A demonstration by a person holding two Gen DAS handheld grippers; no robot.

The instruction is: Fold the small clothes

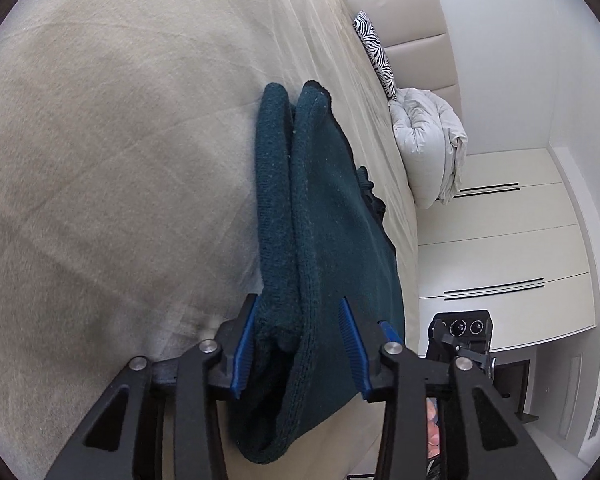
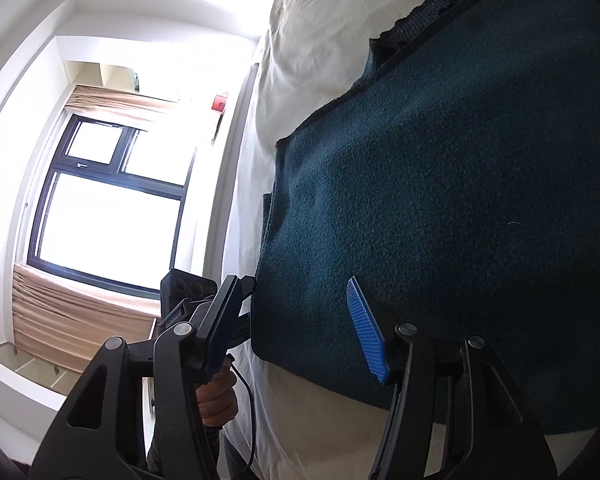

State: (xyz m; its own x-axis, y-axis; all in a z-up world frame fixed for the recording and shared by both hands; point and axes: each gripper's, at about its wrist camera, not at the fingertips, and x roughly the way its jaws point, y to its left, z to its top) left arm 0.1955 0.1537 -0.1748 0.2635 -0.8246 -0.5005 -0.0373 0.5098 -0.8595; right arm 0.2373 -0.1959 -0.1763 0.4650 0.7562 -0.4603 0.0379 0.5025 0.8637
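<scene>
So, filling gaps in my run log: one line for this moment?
left tongs: around folded teal sweater | right tongs: open at sweater edge | surface: beige bed
</scene>
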